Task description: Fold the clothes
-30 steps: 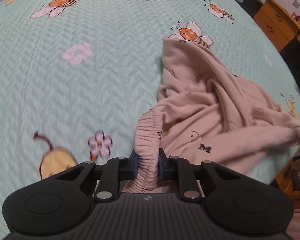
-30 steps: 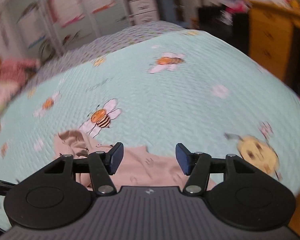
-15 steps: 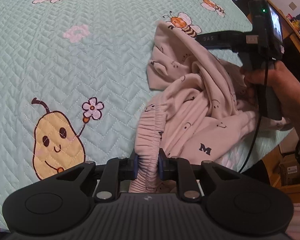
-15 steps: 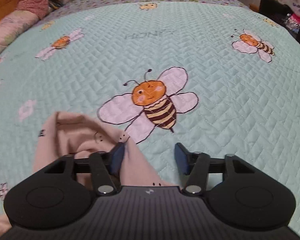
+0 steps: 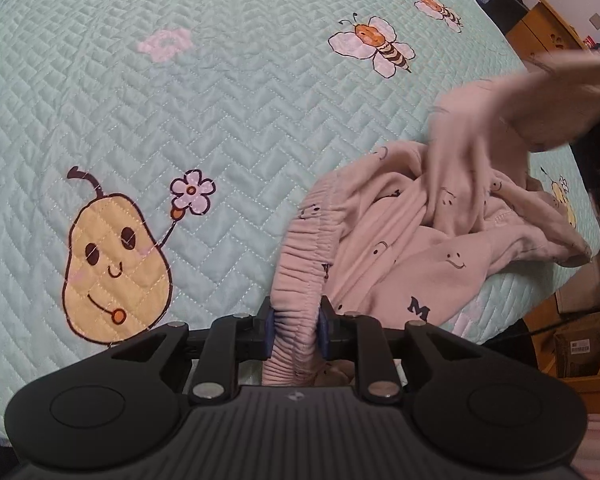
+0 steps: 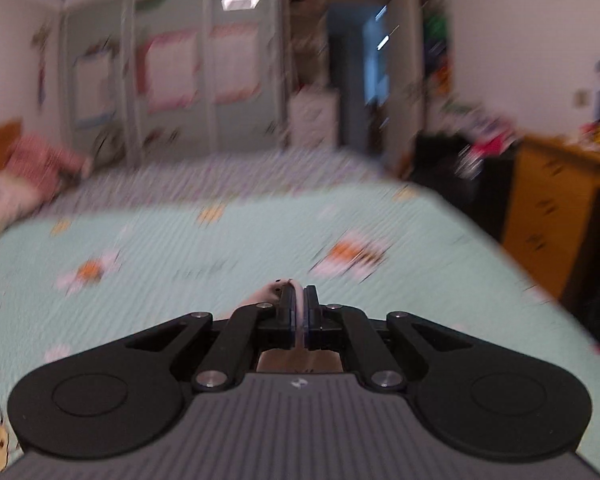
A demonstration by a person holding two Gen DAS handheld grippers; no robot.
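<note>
Bedroom setting: a bed covered by a mint quilted bedspread [image 5: 228, 128] printed with bees, flowers and a smiling pear; a wooden dresser [image 6: 548, 216] is standing past the bed's right edge, wardrobe doors along the far wall. The right wrist view is heavily smeared, so detail there is poor.

Task item: pink pants [image 5: 412, 248], fleece-like, printed with small smiley faces and letters, lying crumpled on the right part of the bed near its edge, one portion trailing over the side.

Left claw [image 5: 294, 334] is clenching the gathered elastic waistband, which is bunching thickly between the blue pads. The band is filling the gap, so this hold looks secure.

Right claw [image 6: 299, 320] is pinching a thin fold of the same pink cloth, its pads almost meeting around it. In the left wrist view a blurred length of cloth [image 5: 540, 96] is rising toward the far right, consistent with that end being raised off the bed.

Handling notes (judgement):
- Soft, light, fully limp; it is not going to hold any shape unsupported, and anything not gripped is sagging into folds.
- Not fragile. The nap probably grips the pads well, so slipping is a minor risk at the waistband and a greater one at the thin pinch.
- Best holds: the ribbed waistband and a hem or seam edge, where layers are doubled.
- Cloth is dragging on the quilt rather than sliding freely; lifting clear before spreading seems wiser than pulling across.
</note>
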